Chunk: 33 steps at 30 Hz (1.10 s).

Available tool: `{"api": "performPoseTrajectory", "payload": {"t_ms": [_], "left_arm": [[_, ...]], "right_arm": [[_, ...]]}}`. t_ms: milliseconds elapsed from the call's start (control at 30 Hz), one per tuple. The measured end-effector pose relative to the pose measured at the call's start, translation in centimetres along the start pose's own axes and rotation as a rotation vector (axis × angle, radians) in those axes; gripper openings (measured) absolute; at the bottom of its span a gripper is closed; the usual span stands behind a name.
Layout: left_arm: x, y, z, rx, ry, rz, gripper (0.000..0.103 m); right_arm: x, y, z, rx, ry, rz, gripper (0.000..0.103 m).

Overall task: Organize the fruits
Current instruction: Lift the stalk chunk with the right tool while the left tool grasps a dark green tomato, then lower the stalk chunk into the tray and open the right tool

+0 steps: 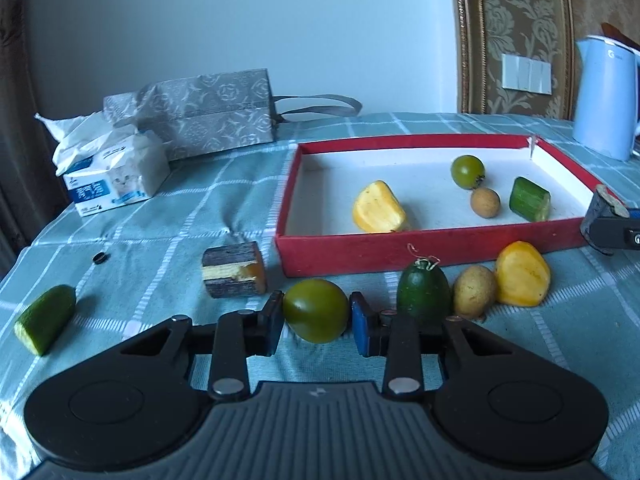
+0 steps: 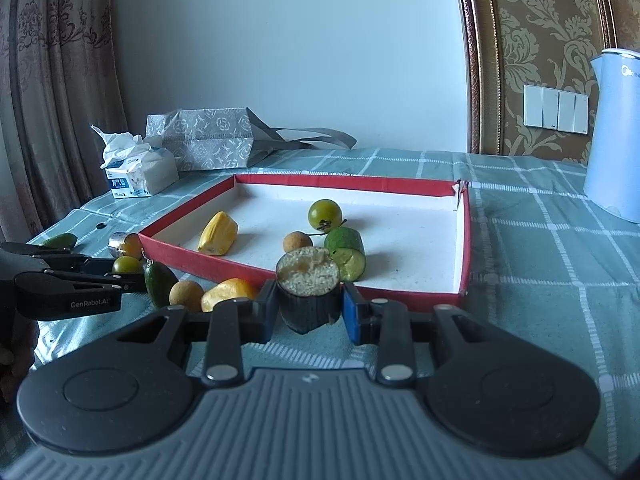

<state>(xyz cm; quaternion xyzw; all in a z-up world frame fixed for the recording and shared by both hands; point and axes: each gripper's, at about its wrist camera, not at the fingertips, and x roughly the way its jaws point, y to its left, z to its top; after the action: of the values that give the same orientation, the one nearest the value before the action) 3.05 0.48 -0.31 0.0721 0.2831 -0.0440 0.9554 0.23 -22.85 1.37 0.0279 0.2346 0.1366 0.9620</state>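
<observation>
In the left wrist view my left gripper is shut on a green tomato that rests on the checked cloth, just in front of the red tray. My right gripper is shut on a dark-skinned chunk with a pale cut top, at the tray's near rim. Inside the tray lie a yellow piece, a second green tomato, a brown round fruit and a cucumber chunk. Outside it sit a dark green oval fruit, a brown fruit and a yellow piece.
A striped chunk and a cucumber piece lie on the cloth to the left, near the table's edge. Behind them stand a tissue pack and a grey bag. A blue kettle stands at the back right.
</observation>
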Motion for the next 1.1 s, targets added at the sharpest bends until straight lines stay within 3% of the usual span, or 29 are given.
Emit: {"api": "performPoseTrajectory", "payload": {"t_ms": [400, 1100], "left_arm": [[-1.5, -0.6, -0.1, -0.069, -0.035, 0.071, 0.034], [-0.9, -0.7, -0.2, -0.133, -0.036, 0.017, 0.034]], "right_arm": [[-0.6, -0.1, 0.2, 0.017, -0.034, -0.003, 0.031], [-0.9, 0.1, 0.0, 0.014, -0.081, -0.032, 0.031]]}}
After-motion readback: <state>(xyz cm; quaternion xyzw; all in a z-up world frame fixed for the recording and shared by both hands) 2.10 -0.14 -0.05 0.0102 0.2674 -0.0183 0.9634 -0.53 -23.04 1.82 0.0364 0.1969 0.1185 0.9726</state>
